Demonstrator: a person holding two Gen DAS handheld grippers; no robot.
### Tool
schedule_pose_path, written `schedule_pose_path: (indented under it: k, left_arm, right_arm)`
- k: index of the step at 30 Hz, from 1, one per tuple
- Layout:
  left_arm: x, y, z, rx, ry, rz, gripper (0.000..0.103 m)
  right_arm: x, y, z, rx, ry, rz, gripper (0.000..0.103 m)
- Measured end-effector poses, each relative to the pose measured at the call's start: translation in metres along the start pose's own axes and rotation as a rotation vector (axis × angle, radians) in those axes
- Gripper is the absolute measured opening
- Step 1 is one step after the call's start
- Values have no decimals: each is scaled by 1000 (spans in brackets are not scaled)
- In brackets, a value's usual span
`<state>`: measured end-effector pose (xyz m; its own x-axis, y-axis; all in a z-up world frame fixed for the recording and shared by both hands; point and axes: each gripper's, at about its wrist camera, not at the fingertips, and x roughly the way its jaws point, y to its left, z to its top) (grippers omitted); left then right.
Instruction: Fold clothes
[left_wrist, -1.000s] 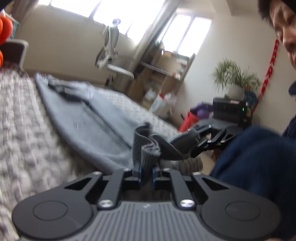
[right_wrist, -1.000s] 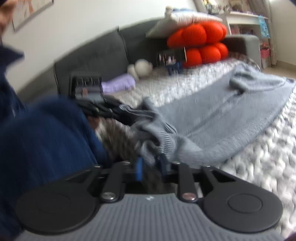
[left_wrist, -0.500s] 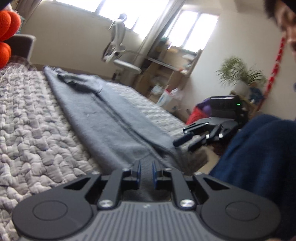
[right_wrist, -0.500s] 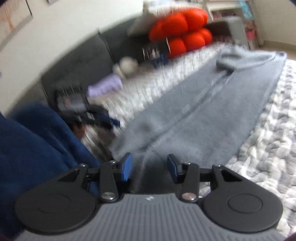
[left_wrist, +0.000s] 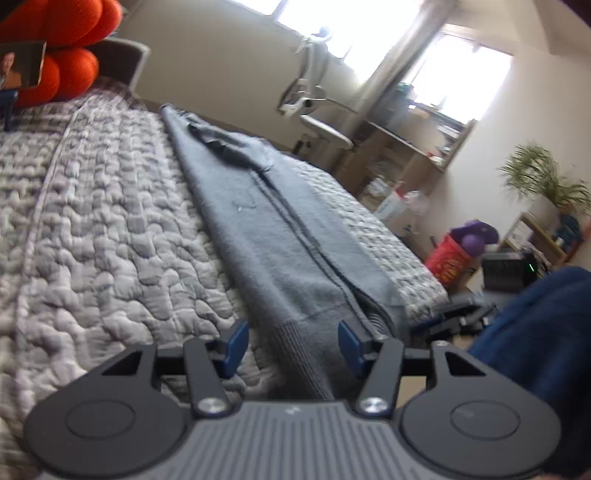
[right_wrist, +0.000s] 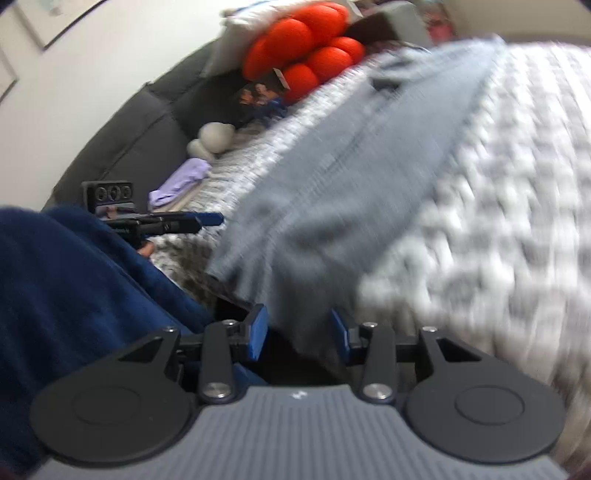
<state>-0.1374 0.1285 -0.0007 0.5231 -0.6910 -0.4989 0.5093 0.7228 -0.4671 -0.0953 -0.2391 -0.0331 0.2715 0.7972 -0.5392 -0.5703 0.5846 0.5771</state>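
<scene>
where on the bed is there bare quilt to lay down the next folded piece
Bare quilt lies between the grey sweater and the orange cushions. A narrower strip runs between the sweater and the bed's far edge. The near hem is crowded by both hand-held grippers.

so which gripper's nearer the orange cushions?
Left. The left gripper is at the sweater hem's cushion-side corner; the right gripper is at the far corner. Cushions lie beyond the collar.

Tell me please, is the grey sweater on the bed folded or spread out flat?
Folded lengthwise: the grey sweater lies as one narrow strip on the quilt, with layered edges along its side.
</scene>
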Motion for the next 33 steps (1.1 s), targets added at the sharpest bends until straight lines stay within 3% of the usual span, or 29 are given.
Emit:
schedule_pose_path:
  k: [1, 4, 6, 7, 8, 16, 22, 27, 33]
  left_arm:
    - [6, -2, 0, -2, 5, 6, 52]
    - [21, -13, -1, 27, 27, 19, 35]
    - [23, -16, 1, 34, 32, 31, 18]
    - [21, -15, 3, 14, 33, 26, 10]
    - [17, -12, 5, -12, 31, 19, 8]
    - [-11, -24, 48, -64, 11, -12, 6]
    - [14, -29, 84, -132, 51, 14, 6]
    - [30, -18, 113, -234, 56, 78, 6]
    - [78, 37, 154, -503, 31, 168, 6]
  right_arm:
    - [3, -3, -4, 29, -2, -1, 42]
    - [10, -4, -3, 64, -20, 33, 40]
    - [13, -4, 4, 76, -37, 65, 16]
    - [13, -5, 7, 80, -43, 79, 10]
    - [10, -4, 9, 76, -40, 80, 10]
    - [-45, 36, 43, -11, -143, 96, 10]
    - [-26, 41, 90, 11, -148, 46, 10]
    - [-14, 15, 120, 174, -152, 16, 10]
    - [8, -46, 160, 419, -174, -4, 15]
